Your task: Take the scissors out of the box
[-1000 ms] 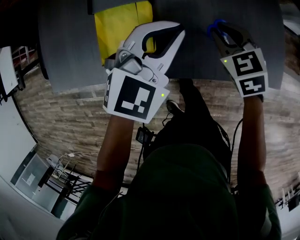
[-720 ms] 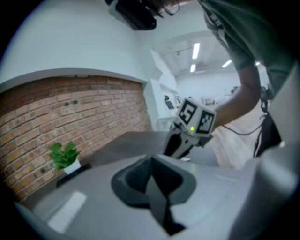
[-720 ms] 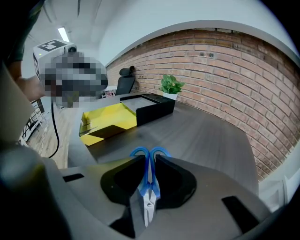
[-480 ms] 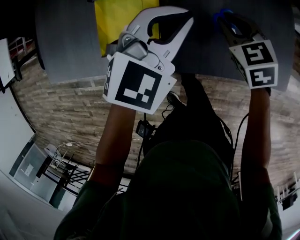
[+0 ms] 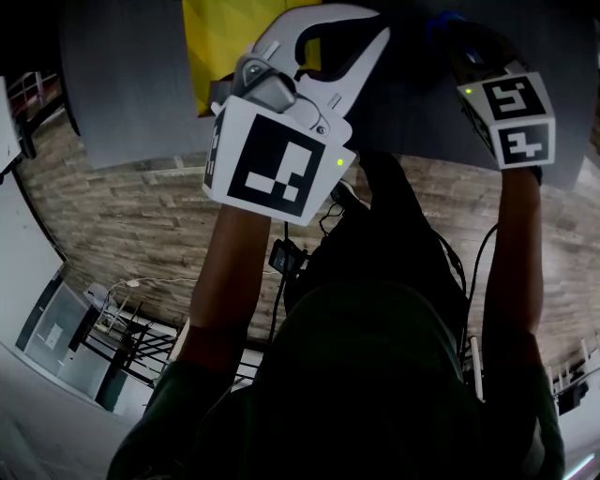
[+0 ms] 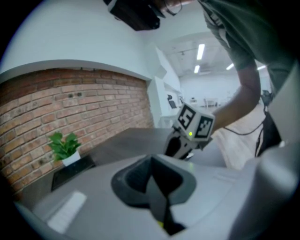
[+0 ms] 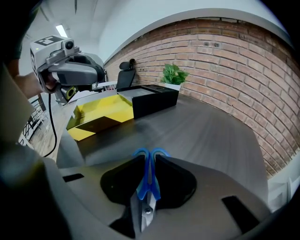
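Tabletop (image 5: 122, 94) edge crosses the head view just below both grippers. The left gripper (image 5: 328, 28) overlaps the yellow box (image 5: 230, 47). The right gripper (image 5: 461, 42) holds the blue scissors (image 5: 448, 19) over bare grey surface, well apart from that box. Both grippers reach farther over the table than a second ago. Left gripper view: jaws pressed together, nothing between them. Right gripper view: jaws clamp the scissors' handles above open table, with the yellow box and a black box (image 7: 150, 101) ahead to the left.
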Demonstrator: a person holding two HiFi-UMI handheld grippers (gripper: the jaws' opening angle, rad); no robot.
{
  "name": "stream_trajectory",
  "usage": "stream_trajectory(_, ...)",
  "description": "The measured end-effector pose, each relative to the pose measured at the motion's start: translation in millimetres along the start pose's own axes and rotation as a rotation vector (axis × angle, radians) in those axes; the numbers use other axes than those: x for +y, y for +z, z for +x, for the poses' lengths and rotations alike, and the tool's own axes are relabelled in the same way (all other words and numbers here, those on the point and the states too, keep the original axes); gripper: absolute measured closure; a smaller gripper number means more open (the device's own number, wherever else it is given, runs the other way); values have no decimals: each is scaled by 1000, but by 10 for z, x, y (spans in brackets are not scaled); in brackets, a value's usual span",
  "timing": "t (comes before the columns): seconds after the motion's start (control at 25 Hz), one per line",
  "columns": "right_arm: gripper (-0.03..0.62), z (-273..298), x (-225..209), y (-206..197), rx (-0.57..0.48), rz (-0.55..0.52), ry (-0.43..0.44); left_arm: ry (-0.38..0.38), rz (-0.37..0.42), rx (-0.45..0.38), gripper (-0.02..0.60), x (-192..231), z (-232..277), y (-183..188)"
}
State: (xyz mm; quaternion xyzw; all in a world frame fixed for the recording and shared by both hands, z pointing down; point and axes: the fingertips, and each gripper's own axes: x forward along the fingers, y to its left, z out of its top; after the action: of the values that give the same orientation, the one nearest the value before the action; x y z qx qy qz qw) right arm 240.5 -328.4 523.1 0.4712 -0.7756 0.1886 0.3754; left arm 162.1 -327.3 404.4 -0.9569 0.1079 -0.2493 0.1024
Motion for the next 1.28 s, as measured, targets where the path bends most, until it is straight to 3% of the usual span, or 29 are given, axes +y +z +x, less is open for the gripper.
stream_trajectory(0.72,523,318,-42,-2,23,-2,25,-2,-37,9,583,90,83,-172)
stream_trajectory(1.28,517,295,-7,149,35,-40,32,34,-10,-4,583,175,-87,-34)
